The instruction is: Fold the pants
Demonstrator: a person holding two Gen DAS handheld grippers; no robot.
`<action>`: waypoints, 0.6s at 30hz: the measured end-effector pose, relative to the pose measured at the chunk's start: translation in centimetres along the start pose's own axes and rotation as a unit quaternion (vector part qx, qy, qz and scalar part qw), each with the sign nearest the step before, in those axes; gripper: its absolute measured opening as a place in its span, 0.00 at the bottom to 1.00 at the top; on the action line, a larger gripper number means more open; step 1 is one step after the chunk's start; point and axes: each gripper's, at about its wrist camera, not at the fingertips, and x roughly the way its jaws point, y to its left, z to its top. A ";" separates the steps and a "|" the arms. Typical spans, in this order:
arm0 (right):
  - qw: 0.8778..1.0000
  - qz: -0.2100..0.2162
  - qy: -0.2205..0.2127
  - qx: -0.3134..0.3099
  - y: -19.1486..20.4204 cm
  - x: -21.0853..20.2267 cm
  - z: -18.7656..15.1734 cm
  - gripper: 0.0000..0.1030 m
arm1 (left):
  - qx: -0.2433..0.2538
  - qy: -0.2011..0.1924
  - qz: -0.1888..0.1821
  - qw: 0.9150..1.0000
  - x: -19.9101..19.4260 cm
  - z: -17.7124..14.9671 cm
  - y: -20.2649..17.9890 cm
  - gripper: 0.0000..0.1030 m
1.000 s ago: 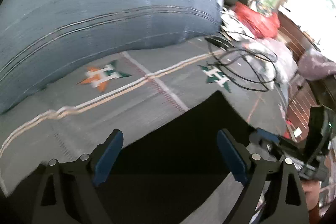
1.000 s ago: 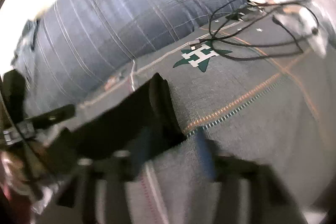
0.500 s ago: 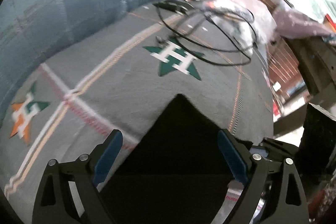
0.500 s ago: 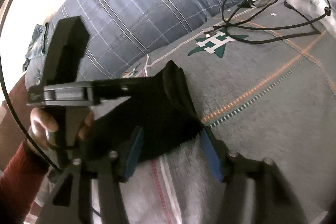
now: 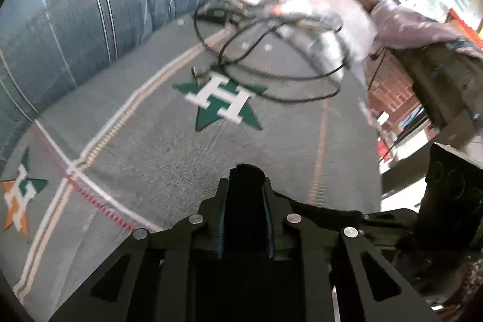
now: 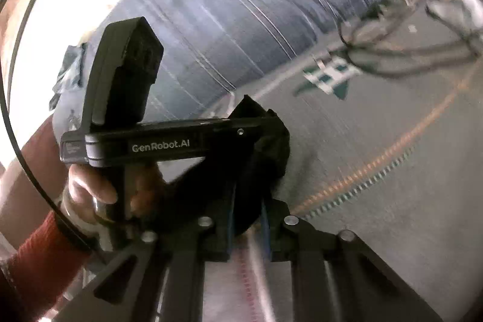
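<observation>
While a big blue plaid cushion (image 5: 90,5) backs the scene, a grey blanket (image 5: 169,159) with green star-and-H emblems (image 5: 225,104) spreads beneath everything. On it lie the black pants (image 6: 262,147), bunched at the near edge. The left gripper (image 5: 246,201) is closing, its blue pads pinching a fold of that black cloth. The right gripper (image 6: 246,216) is closing too, clamped on another bunch just beside it. A hand (image 6: 90,195) in a red sleeve holds the left tool. Black cables (image 5: 271,65) loop farther back.

Bare blanket (image 5: 169,159) ahead — cables (image 5: 271,74) beyond
</observation>
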 end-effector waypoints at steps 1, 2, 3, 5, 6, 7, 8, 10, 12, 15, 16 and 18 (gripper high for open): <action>1.000 -0.001 -0.004 -0.011 0.8 -0.4 0.2 0.13 | 0.000 -0.015 0.001 1.000 -1.5 0.0 -0.3 0.17; 1.000 0.000 -0.009 -0.023 1.7 -0.8 0.4 0.13 | -0.002 -0.029 0.001 1.000 -2.9 -0.1 -0.5 0.17; 0.999 0.004 -0.017 -0.044 3.3 -1.4 0.8 0.13 | -0.004 -0.045 0.001 0.999 -4.6 -0.5 -0.9 0.17; 0.996 0.012 -0.029 -0.088 6.4 -2.3 1.3 0.13 | -0.012 -0.078 0.001 0.997 -8.5 -1.5 -1.0 0.17; 0.993 0.013 -0.032 -0.111 8.2 -2.5 1.3 0.13 | -0.016 -0.089 0.002 0.996 -10.1 -2.2 -1.0 0.18; 0.990 0.015 -0.033 -0.135 9.9 -2.8 1.3 0.13 | -0.024 -0.103 0.003 0.994 -12.0 -3.1 -0.9 0.18; 0.987 0.021 -0.032 -0.155 11.5 -2.9 1.1 0.13 | -0.035 -0.119 0.008 0.992 -14.1 -4.2 -0.7 0.21; 0.980 0.040 -0.025 -0.192 14.7 -2.8 0.4 0.13 | -0.061 -0.145 0.019 0.987 -17.5 -6.7 -0.1 0.23; 0.974 0.060 -0.010 -0.218 17.5 -1.8 -0.6 0.13 | -0.102 -0.169 0.040 0.980 -20.7 -10.2 0.9 0.39; 0.964 0.083 0.034 -0.251 21.1 1.6 -3.6 0.13 | -0.173 -0.180 0.100 0.963 -23.4 -16.1 3.1 0.64; 0.961 0.088 0.048 -0.257 21.9 2.7 -4.5 0.13 | -0.191 -0.177 0.120 0.958 -24.0 -17.9 3.8 0.64; 0.955 0.091 0.083 -0.269 23.5 5.7 -6.8 0.13 | -0.227 -0.168 0.151 0.947 -24.7 -21.7 5.1 0.64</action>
